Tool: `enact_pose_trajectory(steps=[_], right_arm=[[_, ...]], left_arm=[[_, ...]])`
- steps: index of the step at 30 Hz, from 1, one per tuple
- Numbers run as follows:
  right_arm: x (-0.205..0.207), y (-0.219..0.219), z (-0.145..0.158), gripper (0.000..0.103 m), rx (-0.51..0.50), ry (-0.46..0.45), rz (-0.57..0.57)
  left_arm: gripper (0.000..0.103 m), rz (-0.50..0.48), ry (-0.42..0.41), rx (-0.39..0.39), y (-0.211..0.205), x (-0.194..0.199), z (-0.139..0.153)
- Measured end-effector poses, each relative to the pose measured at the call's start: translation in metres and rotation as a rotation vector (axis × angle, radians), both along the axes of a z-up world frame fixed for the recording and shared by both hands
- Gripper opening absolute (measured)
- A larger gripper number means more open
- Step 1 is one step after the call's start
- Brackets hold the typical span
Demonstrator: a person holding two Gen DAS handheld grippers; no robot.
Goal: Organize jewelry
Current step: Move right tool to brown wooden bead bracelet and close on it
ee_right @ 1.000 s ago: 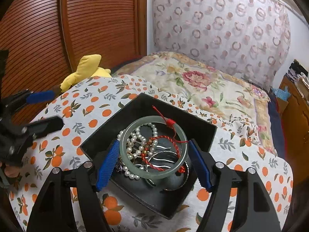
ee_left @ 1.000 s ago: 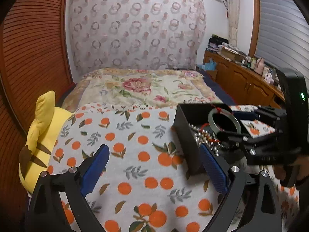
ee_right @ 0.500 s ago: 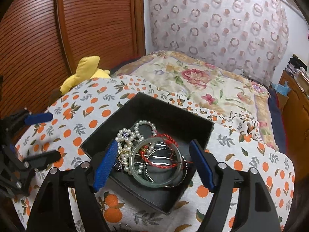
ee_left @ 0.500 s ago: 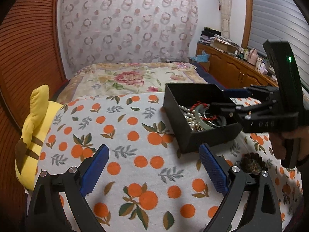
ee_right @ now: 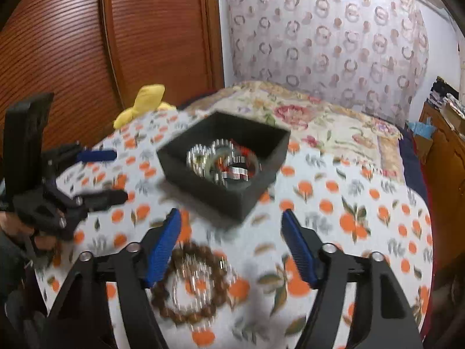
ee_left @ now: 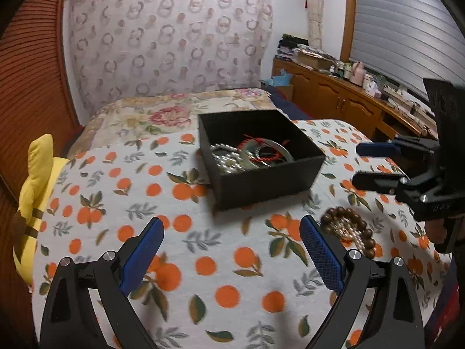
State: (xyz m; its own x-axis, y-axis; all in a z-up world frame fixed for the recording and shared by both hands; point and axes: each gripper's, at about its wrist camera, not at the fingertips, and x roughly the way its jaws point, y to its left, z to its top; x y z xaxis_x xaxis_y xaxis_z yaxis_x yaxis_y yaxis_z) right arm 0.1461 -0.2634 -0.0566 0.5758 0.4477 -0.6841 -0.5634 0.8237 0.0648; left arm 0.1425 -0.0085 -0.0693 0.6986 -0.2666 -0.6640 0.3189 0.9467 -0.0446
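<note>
On the bed, from left to right in the left wrist view, a yellow plush toy (ee_left: 32, 192) is seen at the edge of the orange-print blanket (ee_left: 203, 261), then the black box (ee_left: 261, 157) near the middle, then a brown bead bracelet (ee_left: 347, 229) lying on the blanket in front of the box and apart from it. The left hand-held gripper (ee_left: 229, 250) is held wide and empty above the blanket. The right hand-held gripper (ee_left: 360, 164) is seen farthest right, also spread and empty.

Most of the work is judged done: a pale green bangle (ee_left: 263, 149) with red cord and a pearl strand (ee_left: 225, 161) are already lodged inside the box. The bead bracelet, with a small pearly piece inside its ring, is left outside.

Only in the right wrist view is the bead bracelet (ee_right: 191, 285) shown directly below the right hand-held gripper (ee_right: 231, 244), though blurred. The cabinets (ee_left: 334, 101) along the wall are shown clearly only by the left view.
</note>
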Motion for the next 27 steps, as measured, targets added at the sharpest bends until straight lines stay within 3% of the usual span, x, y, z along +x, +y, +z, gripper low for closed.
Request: enact_pose_trajectory(steps=[7, 13, 17, 19, 27], right_arm=[[-0.012, -0.006, -0.029, 0.046, -0.036, 0.082, 0.018], [-0.011, -0.007, -0.043, 0.035, -0.027, 0.147, 0.029], [-0.005, -0.005, -0.049, 0.033, -0.026, 0.179, 0.023], [-0.005, -0.004, -0.05, 0.015, -0.017, 0.187, 0.035], [-0.021, -0.012, -0.02, 0.015, 0.036, 0.101, 0.046]], left_arm=[[0.095, -0.045, 0.049, 0.026, -0.016, -0.005, -0.017], [0.095, -0.091, 0.092, 0.091, -0.032, -0.004, -0.03], [0.095, -0.103, 0.099, 0.116, -0.038, -0.005, -0.034], [0.095, -0.107, 0.1, 0.129, -0.041, -0.005, -0.036], [0.096, -0.122, 0.146, 0.17, -0.048, -0.004, -0.045]])
